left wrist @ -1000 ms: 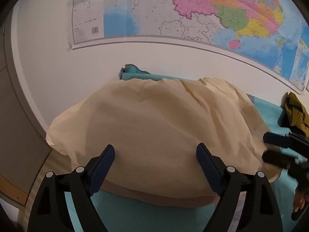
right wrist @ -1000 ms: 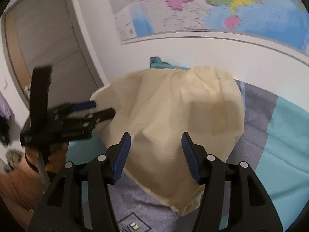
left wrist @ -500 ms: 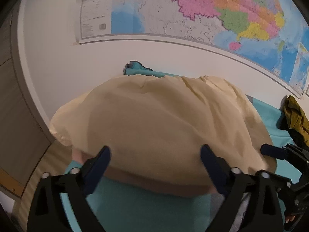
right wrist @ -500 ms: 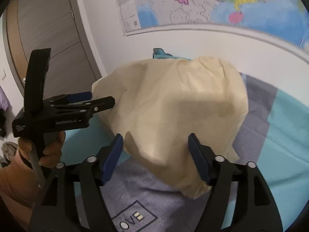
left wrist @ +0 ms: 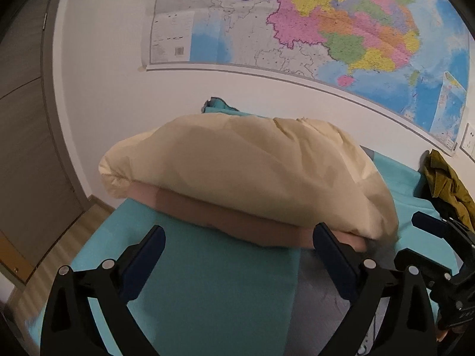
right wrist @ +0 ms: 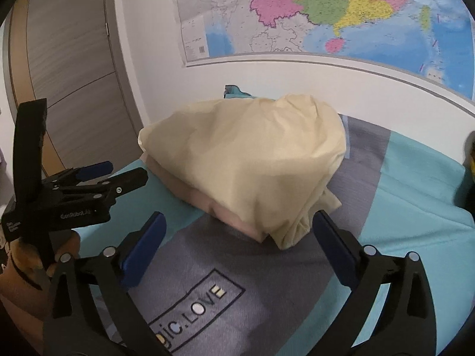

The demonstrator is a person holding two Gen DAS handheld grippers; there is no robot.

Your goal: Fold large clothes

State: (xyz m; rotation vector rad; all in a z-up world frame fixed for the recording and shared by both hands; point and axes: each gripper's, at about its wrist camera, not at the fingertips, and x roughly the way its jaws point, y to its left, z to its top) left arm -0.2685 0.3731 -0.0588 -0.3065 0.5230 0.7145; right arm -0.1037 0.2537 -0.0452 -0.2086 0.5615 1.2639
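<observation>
A cream garment [left wrist: 246,175] lies folded in a puffy mound on the bed, with a pinkish-tan layer [left wrist: 225,219] showing under its near edge. It also shows in the right wrist view [right wrist: 246,160]. My left gripper [left wrist: 237,255] is open and empty, a short way back from the near edge. My right gripper [right wrist: 237,243] is open and empty, just in front of the garment's near corner. The left gripper shows in the right wrist view [right wrist: 115,172], and the right gripper in the left wrist view [left wrist: 427,237].
The bed has a teal and grey cover [left wrist: 213,290] with a printed label [right wrist: 193,308]. An olive garment [left wrist: 445,181] lies at the right by the wall. A large map [left wrist: 297,23] hangs on the white wall. A wooden door [right wrist: 65,68] stands at the left.
Both grippers have drawn back from the cream garment and opened wider. The garment has settled on the bed, and its pinkish underlayer now shows.
</observation>
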